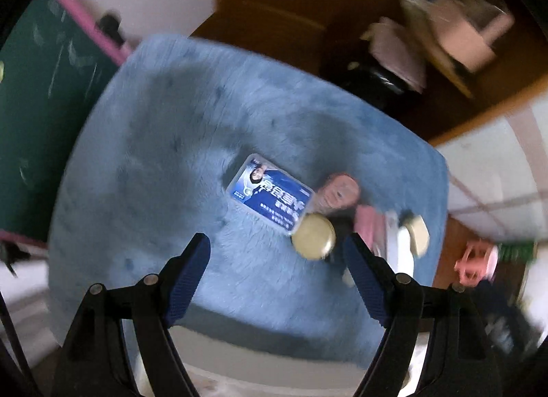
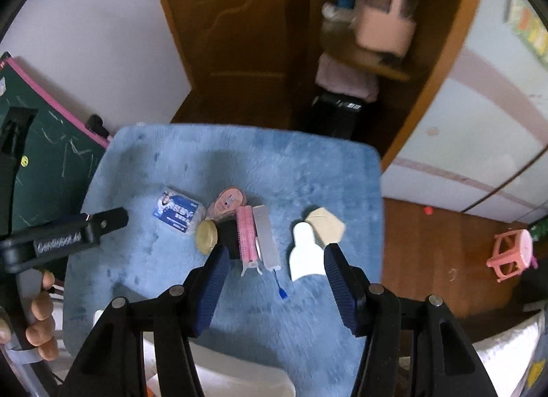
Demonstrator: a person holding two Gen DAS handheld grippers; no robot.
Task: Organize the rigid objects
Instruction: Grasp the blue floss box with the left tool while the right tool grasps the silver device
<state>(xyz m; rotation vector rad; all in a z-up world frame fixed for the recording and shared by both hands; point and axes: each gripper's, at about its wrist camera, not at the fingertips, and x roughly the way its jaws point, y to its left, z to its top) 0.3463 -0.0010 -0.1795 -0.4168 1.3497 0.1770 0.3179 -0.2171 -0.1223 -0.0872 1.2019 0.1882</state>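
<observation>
**Both grippers poised above a tight cluster on the blue mat**

We see the left gripper (image 1: 277,253) spread wide and empty, and the right gripper (image 2: 274,263) parted, holding nothing. Beyond them, on the blue mat (image 2: 308,171), lie the blue card box (image 2: 178,210), round tan tin (image 2: 206,236), pink comb (image 2: 247,234), grey bar (image 2: 267,236) and white bottle (image 2: 304,253). We judge the risk to be crowding: box, tin and comb touch, so a descending finger could nudge a neighbour askew.
</observation>
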